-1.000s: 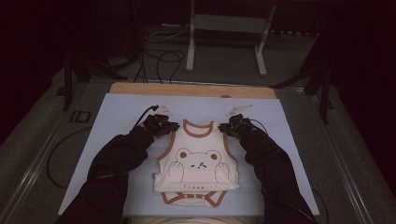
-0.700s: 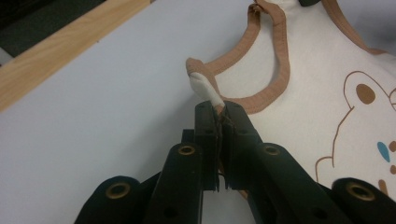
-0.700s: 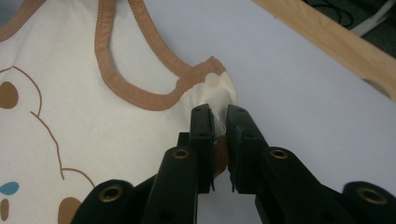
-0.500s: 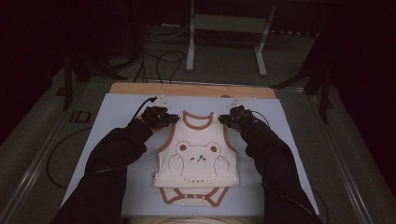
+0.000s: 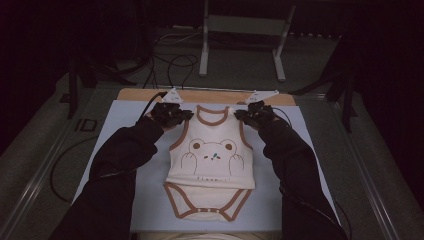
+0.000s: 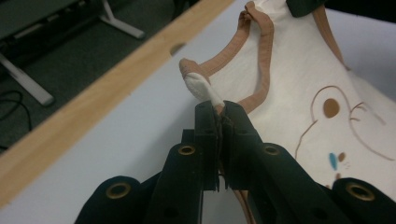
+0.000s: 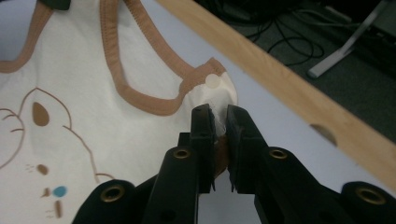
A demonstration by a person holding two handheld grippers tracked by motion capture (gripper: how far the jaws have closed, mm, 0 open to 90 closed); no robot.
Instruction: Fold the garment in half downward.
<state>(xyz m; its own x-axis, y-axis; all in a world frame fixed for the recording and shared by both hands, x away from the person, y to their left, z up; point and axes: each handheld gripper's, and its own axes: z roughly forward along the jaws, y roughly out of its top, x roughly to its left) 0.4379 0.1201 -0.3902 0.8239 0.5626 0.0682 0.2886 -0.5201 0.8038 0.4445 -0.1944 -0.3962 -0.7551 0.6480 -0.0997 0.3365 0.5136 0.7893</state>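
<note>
A cream baby bodysuit [image 5: 212, 160] with brown trim and a bear drawing lies stretched lengthways on the pale blue table mat [image 5: 125, 125]. My left gripper [image 5: 172, 115] is shut on its left shoulder strap [image 6: 201, 86], which bunches up between the black jaws. My right gripper [image 5: 255, 114] is shut on the right shoulder strap [image 7: 212, 91], where a round snap shows. Both shoulders are lifted off the mat while the snap crotch end [image 5: 207, 210] rests near the table's front edge. In each gripper view the bear print [image 6: 345, 121] [image 7: 42, 121] shows beside the jaws.
A wooden strip [image 5: 220, 95] runs along the mat's far edge. Beyond it, on the dark floor, stand a grey metal stand [image 5: 240, 45] and loose cables [image 5: 170, 60]. A metal rail [image 5: 45, 170] borders the table on the left.
Both grippers have risen and moved toward the far edge with the shoulder straps held. The bodysuit has been drawn out longer along the mat.
</note>
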